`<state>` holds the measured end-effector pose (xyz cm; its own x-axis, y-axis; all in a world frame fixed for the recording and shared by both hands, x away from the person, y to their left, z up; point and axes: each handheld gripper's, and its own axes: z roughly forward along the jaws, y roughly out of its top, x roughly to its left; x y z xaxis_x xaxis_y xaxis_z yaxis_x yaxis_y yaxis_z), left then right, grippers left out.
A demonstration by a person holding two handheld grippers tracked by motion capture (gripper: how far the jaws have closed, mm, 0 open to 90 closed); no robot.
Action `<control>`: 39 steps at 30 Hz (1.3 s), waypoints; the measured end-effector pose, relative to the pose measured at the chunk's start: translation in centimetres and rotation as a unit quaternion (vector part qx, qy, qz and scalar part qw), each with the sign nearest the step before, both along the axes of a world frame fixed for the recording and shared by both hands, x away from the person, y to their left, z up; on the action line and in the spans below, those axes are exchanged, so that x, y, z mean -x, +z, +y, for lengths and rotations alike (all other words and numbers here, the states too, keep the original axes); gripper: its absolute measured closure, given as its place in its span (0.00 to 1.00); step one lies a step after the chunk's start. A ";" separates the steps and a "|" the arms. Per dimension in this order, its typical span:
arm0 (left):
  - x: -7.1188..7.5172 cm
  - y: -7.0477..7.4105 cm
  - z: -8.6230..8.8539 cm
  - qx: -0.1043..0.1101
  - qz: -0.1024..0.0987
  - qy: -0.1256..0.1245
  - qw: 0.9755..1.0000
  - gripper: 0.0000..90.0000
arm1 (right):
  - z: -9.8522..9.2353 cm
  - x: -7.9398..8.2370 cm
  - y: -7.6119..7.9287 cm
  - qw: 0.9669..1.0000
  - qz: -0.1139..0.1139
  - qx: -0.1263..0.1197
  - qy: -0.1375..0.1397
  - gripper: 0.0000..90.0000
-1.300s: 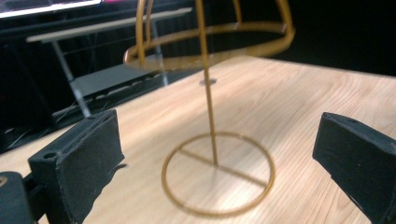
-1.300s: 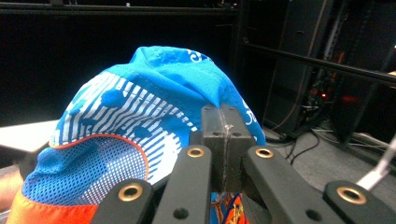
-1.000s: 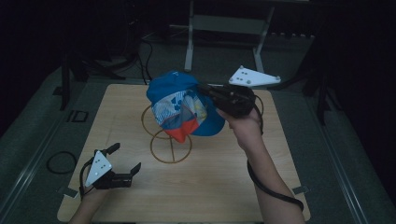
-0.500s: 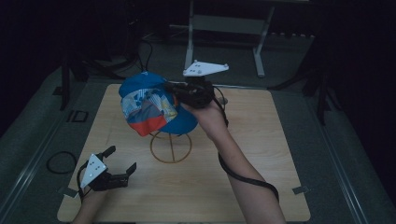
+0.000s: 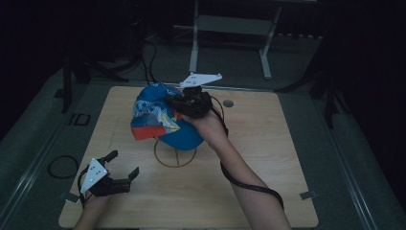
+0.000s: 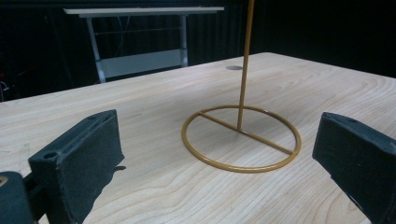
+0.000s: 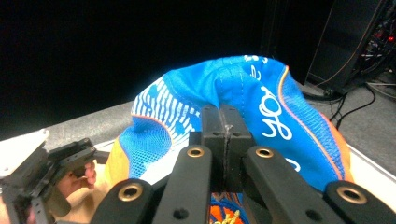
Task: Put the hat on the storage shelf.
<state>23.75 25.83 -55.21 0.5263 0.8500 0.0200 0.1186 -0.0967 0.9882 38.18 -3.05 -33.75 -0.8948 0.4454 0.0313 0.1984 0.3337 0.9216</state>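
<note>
Since a second ago, my right tool [image 5: 173, 102] has carried the cap [image 5: 160, 120] leftward and lower across the high view, from right of the stand's pole to over and just left of it. My left tool [image 5: 122, 165] has hardly shifted near the front-left corner of the surface [image 5: 268, 158].

My right tool's jaws are pressed together on a fold of the cap's blue cloth; in the right gripper view the cloth [image 7: 243, 88] bunches up right where the pads meet. The cap hangs in the air above the surface, its crown draped toward the left, its orange-and-white underside facing the front. My left tool's jaws stand wide apart with nothing between them, resting low over the wood.

What matters next is how the cap sits over the stand [image 6: 240, 135]. The stand is a yellow wire ring lying flat with a thin pole rising straight up from its crossbar, so its long axis is vertical. In the high view the ring [image 5: 174, 155] peeks out just below the cap's front edge, so I judge the pole's top to be hidden under or inside the cap. I cannot tell whether it touches the cloth. My right hand is the one at the stand, while the left is well apart, with the stand ahead between its jaws.
</note>
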 end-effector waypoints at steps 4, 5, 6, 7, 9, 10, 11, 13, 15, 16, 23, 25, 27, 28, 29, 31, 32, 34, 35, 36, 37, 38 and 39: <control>0.0 -0.1 0.1 0.003 0.002 0.001 1.000 0.02 | -0.9 0.4 -0.7 1.000 0.009 -0.006 0.006 1.00; -0.1 -0.1 0.1 0.003 0.002 0.000 1.000 0.02 | -1.1 0.6 -0.8 1.000 0.009 -0.006 0.006 1.00; -0.1 -0.1 0.0 0.003 0.002 0.000 1.000 0.02 | -1.3 0.8 -0.9 1.000 0.006 -0.006 0.004 1.00; -0.1 -0.1 0.0 0.003 0.002 0.000 1.000 0.02 | -1.6 0.9 -1.0 1.000 0.004 -0.005 0.001 1.00; -0.1 -0.1 0.0 0.006 0.004 -0.004 1.000 0.02 | -1.9 1.0 -1.2 1.000 0.010 -0.008 0.002 1.00; -0.1 0.0 0.0 0.007 0.002 -0.005 1.000 0.02 | -2.1 1.0 -1.4 1.000 0.013 -0.010 0.003 1.00; 0.0 0.0 -0.1 0.006 0.002 -0.005 1.000 0.02 | -2.2 1.1 -1.5 1.000 0.014 -0.012 0.005 1.00; 0.0 0.0 -0.1 0.005 0.002 -0.005 1.000 0.02 | -2.5 1.4 -1.8 1.000 0.013 -0.011 0.007 1.00; -0.1 -0.1 -0.1 0.003 0.004 -0.004 1.000 0.02 | -2.7 1.5 -2.1 1.000 0.016 -0.013 0.008 1.00; -0.1 -0.1 -0.1 0.005 0.004 -0.004 1.000 0.02 | -2.8 1.4 -2.3 1.000 0.017 -0.013 0.007 1.00; -0.1 -0.2 0.0 0.009 0.005 -0.006 1.000 0.02 | -2.9 1.7 -2.7 1.000 0.019 -0.018 0.015 1.00; -0.1 -0.2 0.0 0.009 0.008 -0.007 1.000 0.02 | -2.8 1.7 -2.7 0.999 0.021 -0.019 0.018 1.00; -0.1 -0.2 -0.1 0.011 0.007 -0.008 1.000 0.02 | -2.8 1.8 -2.8 0.999 0.021 -0.018 0.020 1.00; -0.1 -0.2 -0.1 0.011 0.007 -0.008 1.000 0.02 | -2.7 1.8 -2.9 0.999 0.020 -0.017 0.022 1.00; -0.1 -0.2 -0.1 0.010 0.007 -0.007 1.000 0.02 | -2.6 1.9 -2.9 0.999 0.020 -0.015 0.020 1.00; -0.1 -0.2 -0.1 0.012 0.007 -0.009 1.000 0.02 | -2.7 1.9 -3.0 0.999 0.019 -0.015 0.021 0.99; -0.1 -0.2 -0.1 0.008 0.007 -0.007 1.000 0.02 | -2.7 1.9 -3.0 0.999 0.018 -0.017 0.021 0.96; -0.1 -0.2 0.0 0.010 0.007 -0.008 1.000 0.02 | -2.8 2.0 -2.9 1.000 0.011 -0.021 0.016 0.90; -0.1 -0.2 0.0 0.010 0.007 -0.007 1.000 0.02 | -3.0 2.1 -2.8 0.999 0.010 -0.027 0.013 0.89; -0.2 -0.2 0.0 0.009 0.007 -0.007 1.000 0.02 | -3.1 2.1 -2.7 1.000 0.008 -0.028 0.012 0.87; -0.2 -0.2 0.0 0.010 0.007 -0.008 1.000 0.02 | -3.1 2.2 -2.6 1.000 0.005 -0.029 0.009 0.85; -0.2 -0.2 0.0 0.011 0.007 -0.008 1.000 0.02 | -3.2 2.2 -2.6 1.000 0.003 -0.028 0.009 0.85; -0.2 -0.2 0.0 0.008 0.007 -0.007 1.000 0.02 | -3.2 2.2 -2.5 1.000 0.001 -0.027 0.008 0.84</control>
<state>23.94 25.81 -55.45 0.5383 0.8428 -0.0011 0.1317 -0.0828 0.9878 35.98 -6.29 -36.25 -0.9014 0.4291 0.0572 0.1962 0.2871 0.9376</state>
